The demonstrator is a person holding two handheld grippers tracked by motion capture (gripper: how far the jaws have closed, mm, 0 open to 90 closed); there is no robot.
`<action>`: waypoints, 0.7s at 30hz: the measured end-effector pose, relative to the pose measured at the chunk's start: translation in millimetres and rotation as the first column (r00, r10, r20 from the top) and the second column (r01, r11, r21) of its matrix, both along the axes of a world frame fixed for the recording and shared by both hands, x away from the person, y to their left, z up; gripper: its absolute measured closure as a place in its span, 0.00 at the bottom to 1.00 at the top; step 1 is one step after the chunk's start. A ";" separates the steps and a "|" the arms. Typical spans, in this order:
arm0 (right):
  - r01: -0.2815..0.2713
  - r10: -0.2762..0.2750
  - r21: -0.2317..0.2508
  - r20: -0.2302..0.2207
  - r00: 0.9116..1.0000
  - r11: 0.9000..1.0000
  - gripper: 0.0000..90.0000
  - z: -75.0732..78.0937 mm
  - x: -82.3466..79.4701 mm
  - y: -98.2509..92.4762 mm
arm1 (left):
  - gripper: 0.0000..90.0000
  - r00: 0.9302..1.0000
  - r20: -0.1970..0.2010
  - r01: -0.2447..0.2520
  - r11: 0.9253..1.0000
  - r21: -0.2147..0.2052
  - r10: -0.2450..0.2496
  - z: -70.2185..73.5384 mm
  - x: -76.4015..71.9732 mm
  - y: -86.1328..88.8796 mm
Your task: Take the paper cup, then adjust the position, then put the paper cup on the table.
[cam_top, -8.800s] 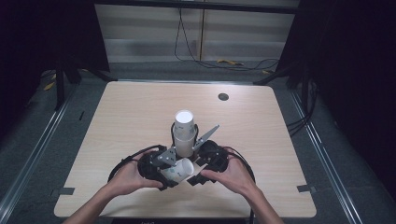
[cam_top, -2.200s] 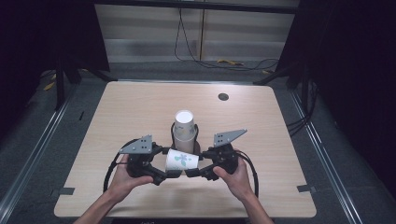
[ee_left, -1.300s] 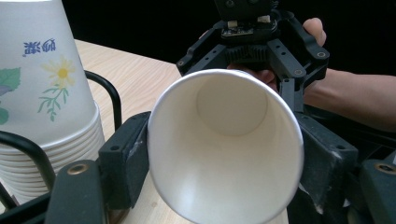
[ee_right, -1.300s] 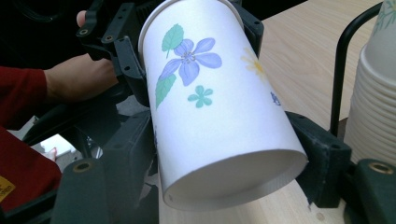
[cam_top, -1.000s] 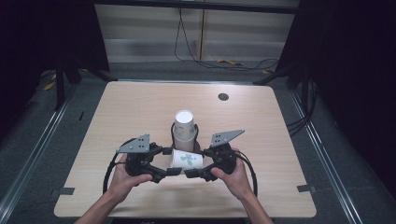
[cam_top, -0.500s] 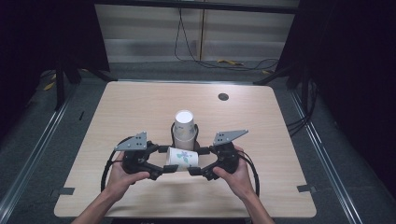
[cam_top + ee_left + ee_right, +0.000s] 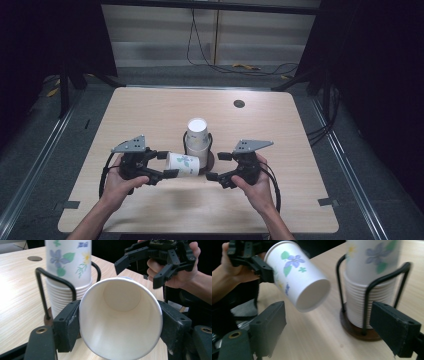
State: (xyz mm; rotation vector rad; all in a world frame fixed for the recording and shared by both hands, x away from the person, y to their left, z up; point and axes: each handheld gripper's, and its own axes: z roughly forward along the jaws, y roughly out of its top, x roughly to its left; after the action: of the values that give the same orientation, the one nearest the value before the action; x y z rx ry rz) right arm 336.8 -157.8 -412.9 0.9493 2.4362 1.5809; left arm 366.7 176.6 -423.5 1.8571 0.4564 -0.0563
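A flowered paper cup [image 7: 183,164] lies on its side in the air, mouth toward my left gripper [image 7: 166,164], which is shut on its rim end. In the left gripper view the cup's open mouth [image 7: 120,320] sits pinched between both black jaws. My right gripper [image 7: 218,166] stands open just right of the cup's base and does not touch it; its jaws have just been opening. In the right gripper view the cup [image 7: 297,287] hangs above and beyond the spread jaws. Behind stands a stack of upside-down cups [image 7: 198,135] in a black wire holder [image 7: 210,150].
The wooden table [image 7: 150,110] has a dark round grommet [image 7: 239,104] at its far right. The holder's brown base [image 7: 355,332] lies close in front of the right gripper. Cables run over the floor beyond the table's far edge.
The right gripper has let go of the cup's base and its jaws have spread. The left gripper has drawn the cup a little to the left, away from the right one.
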 end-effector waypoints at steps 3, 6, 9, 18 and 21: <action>0.031 -0.031 0.001 0.007 1.000 1.000 0.15 1.2 -0.6 -5.9 | 0.30 1.000 -0.011 -0.028 1.000 -0.010 0.027 0.0 4.4 10.6; 0.054 -0.054 -0.006 0.011 0.998 0.998 0.15 1.9 -2.9 -11.9 | 0.30 0.998 -0.011 -0.067 0.998 -0.010 0.067 1.9 7.5 23.7; 0.079 -0.079 -0.001 0.011 0.997 0.997 0.15 2.6 -5.3 -18.7 | 0.30 0.995 0.005 -0.100 0.995 0.011 0.100 3.6 10.3 34.5; 0.121 -0.122 -0.043 -0.011 0.992 0.992 0.17 0.1 -11.4 -33.8 | 0.30 0.981 0.032 -0.191 0.980 0.053 0.190 11.7 21.2 63.1; 0.136 -0.136 -0.044 -0.015 0.991 0.990 0.17 -0.5 -11.2 -37.6 | 0.30 0.975 0.029 -0.220 0.971 0.092 0.219 12.5 28.0 68.9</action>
State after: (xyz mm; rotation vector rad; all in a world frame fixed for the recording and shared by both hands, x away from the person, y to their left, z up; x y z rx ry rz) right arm 325.5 -195.3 -413.4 1.1015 2.3510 1.4758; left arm 394.7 245.5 -410.9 1.8867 0.6585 0.1345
